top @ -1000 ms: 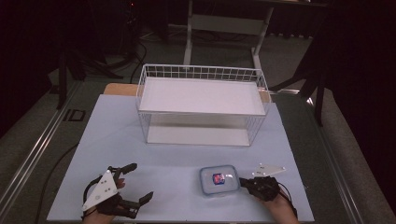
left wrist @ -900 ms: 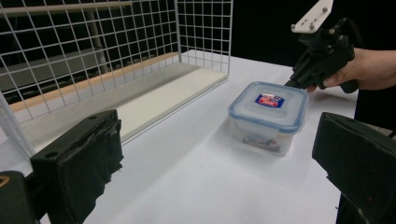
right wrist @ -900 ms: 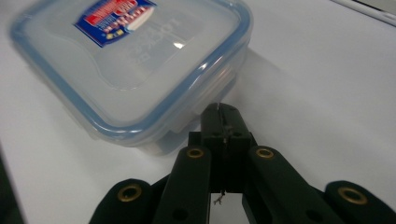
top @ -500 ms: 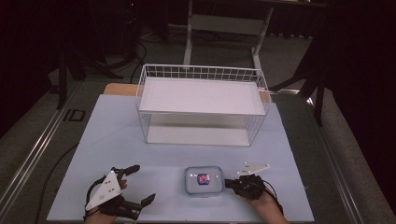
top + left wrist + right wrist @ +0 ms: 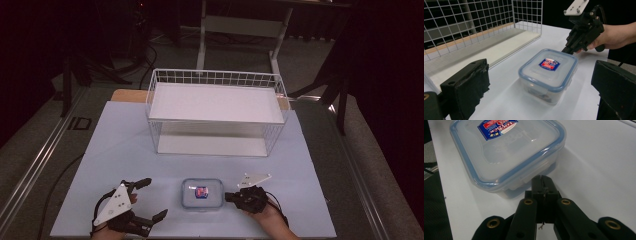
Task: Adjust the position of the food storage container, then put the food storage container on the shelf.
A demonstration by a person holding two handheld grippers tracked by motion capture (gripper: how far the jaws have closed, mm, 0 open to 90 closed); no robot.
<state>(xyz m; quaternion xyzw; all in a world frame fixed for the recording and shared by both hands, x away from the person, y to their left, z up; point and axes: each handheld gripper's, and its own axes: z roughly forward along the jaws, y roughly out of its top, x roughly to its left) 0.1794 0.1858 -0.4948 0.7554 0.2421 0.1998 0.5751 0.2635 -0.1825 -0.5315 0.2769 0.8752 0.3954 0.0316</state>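
My right gripper (image 5: 542, 182) jaws together, tip against box (image 5: 202, 193) side clip. Left gripper (image 5: 145, 200) spread wide, left of box. Step: nudging box. Next: steady sideways push, tip low.

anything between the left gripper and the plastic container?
Nothing: bare white table separates the left gripper from the plastic container, seen in the high view and the left gripper view.
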